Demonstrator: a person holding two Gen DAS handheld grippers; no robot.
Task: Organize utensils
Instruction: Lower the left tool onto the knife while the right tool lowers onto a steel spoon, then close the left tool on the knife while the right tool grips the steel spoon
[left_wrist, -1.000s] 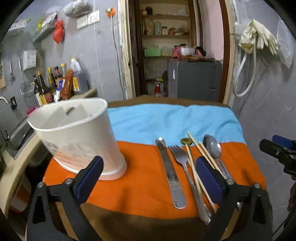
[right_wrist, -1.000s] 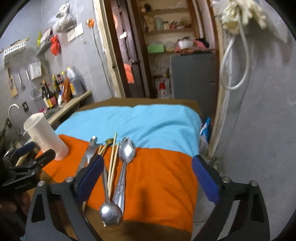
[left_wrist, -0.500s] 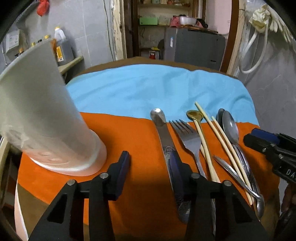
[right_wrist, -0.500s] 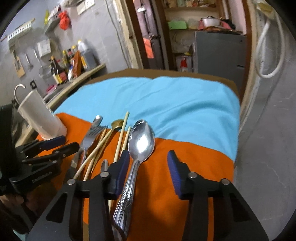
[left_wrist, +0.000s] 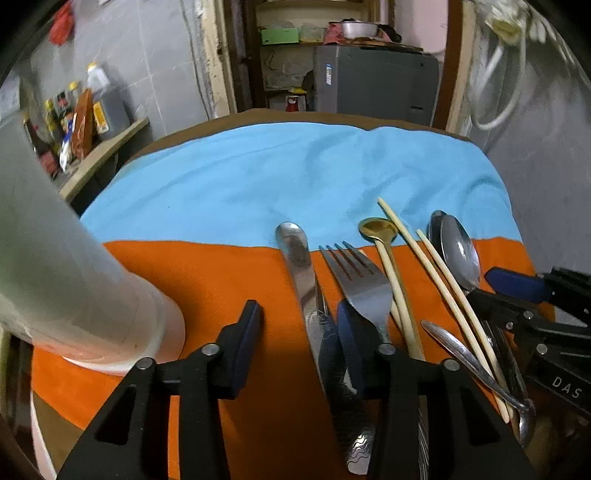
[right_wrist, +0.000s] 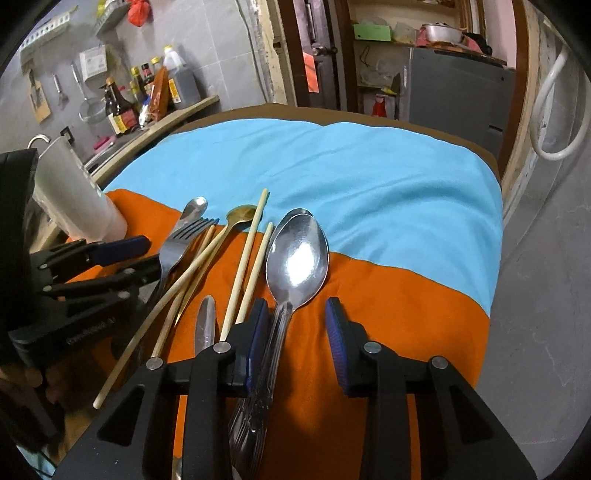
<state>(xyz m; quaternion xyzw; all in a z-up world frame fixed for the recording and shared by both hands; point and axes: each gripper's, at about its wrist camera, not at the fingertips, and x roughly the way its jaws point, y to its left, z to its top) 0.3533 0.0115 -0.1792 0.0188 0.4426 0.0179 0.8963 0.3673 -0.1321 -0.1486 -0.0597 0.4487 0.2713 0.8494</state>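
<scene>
Orange-and-blue cloth (left_wrist: 207, 192) is spread under the utensils, lower right of frame. Left gripper (left_wrist: 295, 328) is closing beside the knife (left_wrist: 306, 295); right gripper (right_wrist: 297, 325) (nothing pinched yet) is closing around the big spoon (right_wrist: 297, 258).

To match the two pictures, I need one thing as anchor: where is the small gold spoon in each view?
Left wrist view: the gold spoon lies right of centre, its bowl at the blue-orange cloth border, right of the fork.
Right wrist view: the gold spoon lies left of centre, right of the fork.
Shared landmark: the white utensil holder, at far left in both.
</scene>
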